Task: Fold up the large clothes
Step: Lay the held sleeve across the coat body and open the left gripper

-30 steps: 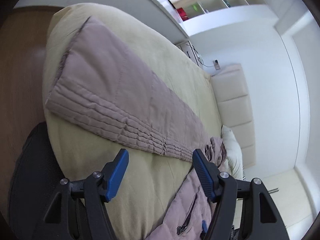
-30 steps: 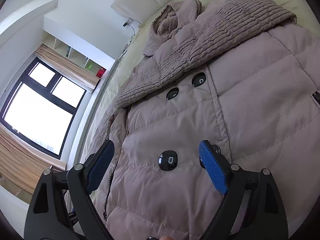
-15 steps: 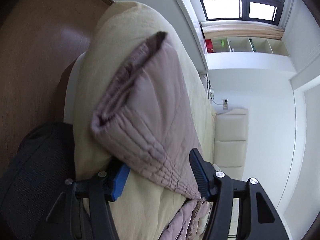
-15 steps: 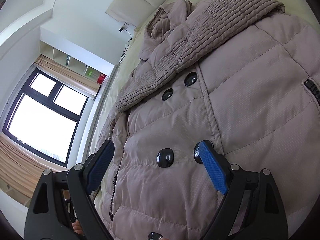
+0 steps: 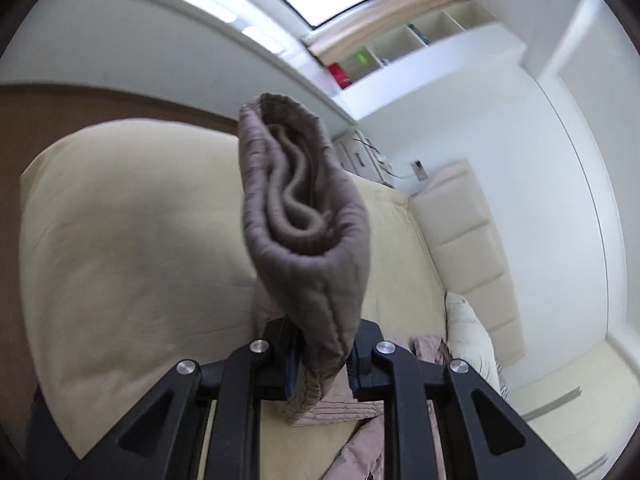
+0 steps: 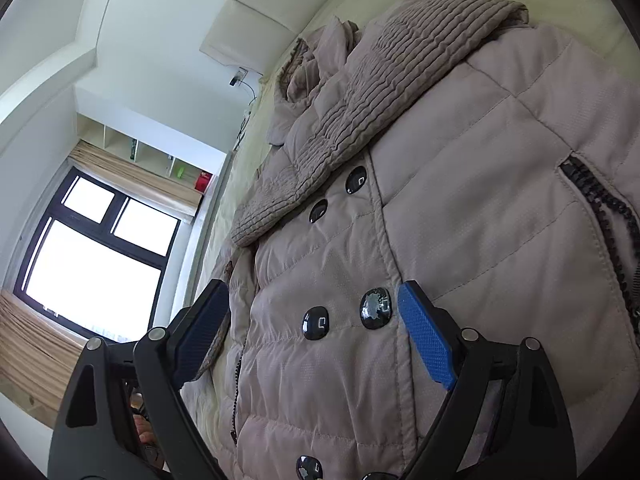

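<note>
A large mauve quilted coat (image 6: 460, 208) with black buttons lies front-up on the cream bed (image 6: 568, 4). Its one sleeve (image 6: 384, 92) is folded across the chest. My left gripper (image 5: 320, 354) is shut on the other sleeve's cuff (image 5: 304, 216) and holds it lifted above the bed (image 5: 132, 240), the cuff opening facing the camera. My right gripper (image 6: 316, 320) is open and empty, hovering low over the coat's buttoned front, its fingers either side of two buttons (image 6: 374, 307).
A padded cream headboard (image 5: 468, 248) and a white pillow (image 5: 472, 336) are at the bed's head. A window (image 6: 96, 256), wall shelves (image 6: 160, 156) and a bedside cabinet (image 5: 360, 152) stand beyond the bed. Wooden floor (image 5: 24, 120) borders the bed.
My left gripper has closed on the sleeve cuff and lifted it off the bed. My right gripper has stayed open, sliding slightly over the coat's front.
</note>
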Available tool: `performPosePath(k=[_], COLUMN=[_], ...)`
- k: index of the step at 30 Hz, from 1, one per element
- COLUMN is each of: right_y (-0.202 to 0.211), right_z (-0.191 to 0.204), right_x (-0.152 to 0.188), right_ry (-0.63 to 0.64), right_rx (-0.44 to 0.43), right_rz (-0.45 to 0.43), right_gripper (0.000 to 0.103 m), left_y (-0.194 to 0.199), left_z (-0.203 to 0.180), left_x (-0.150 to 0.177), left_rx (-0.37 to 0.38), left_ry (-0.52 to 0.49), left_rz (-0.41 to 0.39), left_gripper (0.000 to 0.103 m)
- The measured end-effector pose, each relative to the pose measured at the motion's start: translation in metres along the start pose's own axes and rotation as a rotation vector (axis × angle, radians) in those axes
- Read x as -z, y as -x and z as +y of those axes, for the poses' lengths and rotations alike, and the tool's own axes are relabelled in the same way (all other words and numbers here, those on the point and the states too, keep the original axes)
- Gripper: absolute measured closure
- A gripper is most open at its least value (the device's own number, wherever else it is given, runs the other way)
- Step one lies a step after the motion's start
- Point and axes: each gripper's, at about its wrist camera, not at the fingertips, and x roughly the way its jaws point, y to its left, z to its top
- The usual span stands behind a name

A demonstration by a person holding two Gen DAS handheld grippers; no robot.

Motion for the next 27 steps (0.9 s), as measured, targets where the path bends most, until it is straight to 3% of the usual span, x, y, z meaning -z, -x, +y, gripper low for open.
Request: performPosePath(k=[2, 5, 9, 13, 16, 19, 22, 23, 25, 27], right_y=[0.010, 0.028, 0.054, 0.076, 0.087, 0.089, 0.082, 0.077, 0.064, 0.048], right_z=[-0.006, -0.017, -0.032, -0.050, -0.057, -0.061, -0.055, -0.053, -0.045, -0.036], right_x=[-0.004, -0.011, -0.019, -0.023, -0.025, -0.030, -0.035, -0.036, -0.037, -0.039], right_ry=[-0.029, -0.067, -0.103, -0.149, -0.162, -0.201, -0.184, -0.177, -0.177, -0.174], right_rx=[-0.016, -0.032, -0.028, -0.063, -0.045, -0.085, -0.097, -0.093, -0.103, -0.113], right_rz=[-0.019, -0.059, -0.102, -0.123, -0.131, -0.117, -0.082, -0.066, -0.029, 0.007], right_gripper=[0.016, 0.016, 0.016, 0.016, 0.016, 0.016, 0.016, 0.016, 0.016, 0.016], left_y=[-0.014, -0.041, -0.080, -0.121, -0.139, -0.158, -0.142, -0.135, -0.115, -0.103], left_z=[-0.055, -0.132, -0.199, -0.226, -0.217, -0.205, -0.191, -0.189, -0.182, -0.190], left_x=[0.010, 0.053, 0.137, 0.205, 0.251, 0.277, 0.295, 0.292, 0.297, 0.301], left_rx=[0.036, 0.096, 0.174, 0.207, 0.181, 0.135, 0.128, 0.149, 0.204, 0.246], left_ry=[-0.187, -0.446, -0.650, -0.747, -0.846, -0.858, -0.853, -0.851, -0.849, -0.849], left_rz=[0.037, 0.139, 0.276, 0.414, 0.491, 0.588, 0.633, 0.643, 0.669, 0.676], left_gripper=[0.083, 0.083, 0.083, 0.079, 0.070, 0.066, 0.064, 0.059, 0.022, 0.018])
